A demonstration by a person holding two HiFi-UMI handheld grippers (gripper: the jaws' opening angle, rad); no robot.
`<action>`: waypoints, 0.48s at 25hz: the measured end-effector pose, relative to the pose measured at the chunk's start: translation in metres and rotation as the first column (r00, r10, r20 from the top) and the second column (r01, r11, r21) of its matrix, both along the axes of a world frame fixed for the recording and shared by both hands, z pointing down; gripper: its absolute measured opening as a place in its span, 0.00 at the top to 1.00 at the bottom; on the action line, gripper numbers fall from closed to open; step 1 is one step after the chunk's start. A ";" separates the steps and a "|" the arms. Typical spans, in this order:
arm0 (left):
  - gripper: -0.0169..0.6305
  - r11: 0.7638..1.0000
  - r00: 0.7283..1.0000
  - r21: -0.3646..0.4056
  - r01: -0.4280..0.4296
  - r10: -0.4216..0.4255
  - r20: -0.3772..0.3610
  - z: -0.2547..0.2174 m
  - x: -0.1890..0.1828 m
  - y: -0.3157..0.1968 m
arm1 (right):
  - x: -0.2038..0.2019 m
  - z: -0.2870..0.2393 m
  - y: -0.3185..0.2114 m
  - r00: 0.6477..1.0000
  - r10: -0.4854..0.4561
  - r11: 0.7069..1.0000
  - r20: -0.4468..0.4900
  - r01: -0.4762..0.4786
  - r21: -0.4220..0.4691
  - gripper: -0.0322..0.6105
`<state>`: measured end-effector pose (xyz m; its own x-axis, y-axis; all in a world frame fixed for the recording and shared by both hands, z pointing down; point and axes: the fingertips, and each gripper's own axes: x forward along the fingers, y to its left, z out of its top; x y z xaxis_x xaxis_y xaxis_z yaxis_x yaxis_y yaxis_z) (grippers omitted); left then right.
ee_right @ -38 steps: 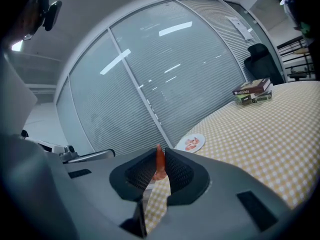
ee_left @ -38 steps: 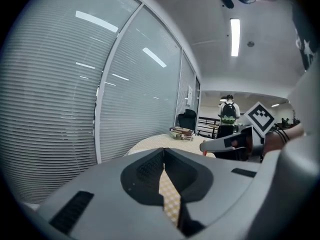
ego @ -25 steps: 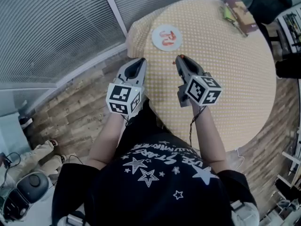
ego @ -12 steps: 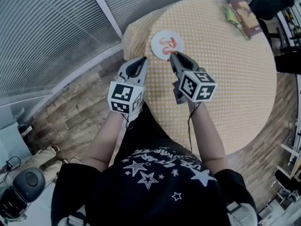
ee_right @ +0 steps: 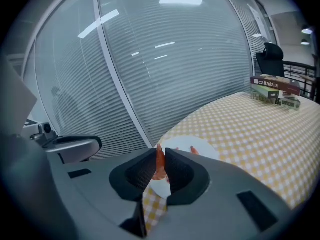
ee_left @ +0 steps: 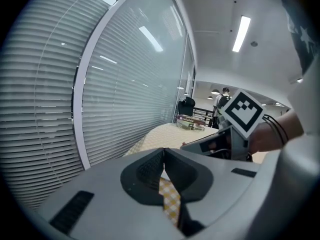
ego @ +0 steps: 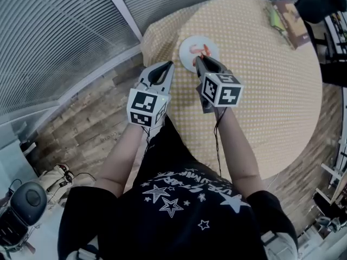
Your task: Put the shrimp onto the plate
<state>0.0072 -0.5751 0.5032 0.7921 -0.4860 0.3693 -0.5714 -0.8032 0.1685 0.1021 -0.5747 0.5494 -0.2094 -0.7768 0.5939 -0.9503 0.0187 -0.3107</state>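
A white plate (ego: 187,44) lies on the round yellow-checked table (ego: 260,91) near its left edge, with an orange shrimp (ego: 193,51) on it. My right gripper (ego: 200,60) hovers at the plate's near rim. In the right gripper view its jaws (ee_right: 160,152) are shut on another orange shrimp (ee_right: 159,163), held upright just short of the plate (ee_right: 183,144). A bit of the lying shrimp (ee_right: 194,151) shows past the jaws. My left gripper (ego: 169,65) hangs beside the table edge, left of the plate, shut (ee_left: 163,151) and holding nothing.
Boxes (ego: 287,18) lie at the table's far side, also seen as stacked boxes (ee_right: 275,89) in the right gripper view. A glass wall with blinds (ego: 65,31) runs along the left. Wooden floor (ego: 81,140) lies below the left gripper, with a bag (ego: 21,210) on it.
Both grippers have moved forward toward the plate. The right gripper's tip went from short of the plate to its near rim. The left one kept alongside.
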 end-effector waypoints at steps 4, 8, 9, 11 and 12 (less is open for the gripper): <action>0.96 1.000 1.000 -0.009 0.010 -0.010 -0.001 0.006 -0.001 -0.008 | -0.003 0.012 -0.010 1.000 -0.015 1.000 -0.012 0.015 -0.026 0.85; 0.96 1.000 1.000 -0.022 0.016 -0.016 0.001 0.013 -0.003 -0.012 | -0.009 0.023 -0.017 1.000 -0.024 0.998 -0.009 0.024 -0.052 0.85; 0.96 1.000 1.000 -0.027 0.015 -0.015 0.003 0.014 -0.004 -0.012 | -0.011 0.025 -0.018 1.000 -0.026 0.998 -0.007 0.026 -0.059 0.85; 0.96 0.999 1.000 -0.035 0.012 -0.012 0.007 0.018 -0.005 -0.012 | -0.014 0.030 -0.020 1.000 -0.030 0.997 -0.004 0.030 -0.071 0.85; 0.96 0.999 1.000 -0.036 0.010 -0.010 0.008 0.019 -0.004 -0.013 | -0.014 0.032 -0.022 0.999 -0.033 0.997 -0.005 0.033 -0.077 0.85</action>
<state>0.0030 -0.5881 0.5227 0.7842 -0.4801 0.3930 -0.5809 -0.7908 0.1931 0.0877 -0.5965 0.5813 -0.2300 -0.7218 0.6528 -0.9516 0.0263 -0.3063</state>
